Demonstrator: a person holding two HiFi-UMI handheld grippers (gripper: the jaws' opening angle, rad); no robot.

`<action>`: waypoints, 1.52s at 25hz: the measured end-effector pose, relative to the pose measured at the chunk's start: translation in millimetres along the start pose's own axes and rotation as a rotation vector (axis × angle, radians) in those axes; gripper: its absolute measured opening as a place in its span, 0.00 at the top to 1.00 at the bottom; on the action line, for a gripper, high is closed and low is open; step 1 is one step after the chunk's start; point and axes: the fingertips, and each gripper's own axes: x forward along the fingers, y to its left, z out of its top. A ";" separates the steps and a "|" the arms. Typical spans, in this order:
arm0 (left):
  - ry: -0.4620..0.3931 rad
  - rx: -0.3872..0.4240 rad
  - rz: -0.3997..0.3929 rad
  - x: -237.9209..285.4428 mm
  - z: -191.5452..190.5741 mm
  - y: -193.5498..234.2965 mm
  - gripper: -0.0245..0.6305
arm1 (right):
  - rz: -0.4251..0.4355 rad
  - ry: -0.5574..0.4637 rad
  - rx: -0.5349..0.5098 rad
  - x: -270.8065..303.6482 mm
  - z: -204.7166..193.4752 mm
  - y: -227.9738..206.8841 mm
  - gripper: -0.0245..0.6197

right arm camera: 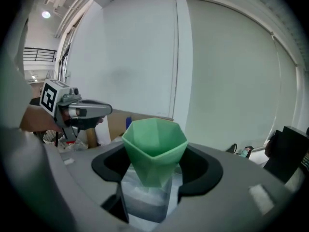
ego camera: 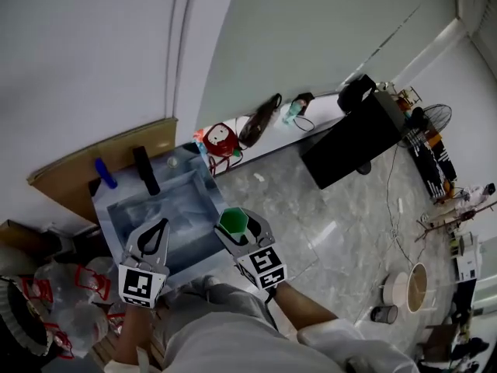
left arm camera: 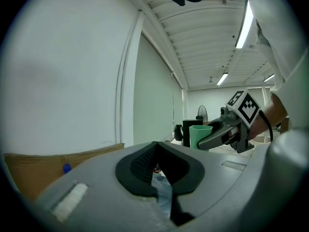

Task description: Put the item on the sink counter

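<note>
Right gripper (ego camera: 235,225) holding a green faceted cup (right arm camera: 154,151) in the air above a steel sink (ego camera: 128,208).
Its jaws stand wide, pads pressed on the upright cup's sides. Just to its left, the left gripper (ego camera: 161,225) hangs empty with its tips together. The sink lies below both grippers, and beyond them a blue object (ego camera: 105,173) and a black object (ego camera: 145,169) stand at its far rim.

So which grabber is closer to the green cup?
Right. The right gripper holds the cup between its jaws. The left gripper is empty, off to the cup's left and apart from it, over the sink.
</note>
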 end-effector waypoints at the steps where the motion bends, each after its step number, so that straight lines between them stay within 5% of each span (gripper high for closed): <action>1: 0.006 -0.003 0.004 6.2 -2.2 4.4 0.96 | 0.003 0.004 0.000 10.4 0.8 -6.6 0.50; 21: 0.108 -0.017 0.099 126.5 -61.1 79.7 0.96 | 0.100 -0.010 0.006 266.2 -23.6 -106.8 0.50; 38: 0.197 -0.073 0.140 146.2 -114.7 106.3 0.96 | 0.117 -0.002 -0.004 368.6 -69.9 -125.5 0.49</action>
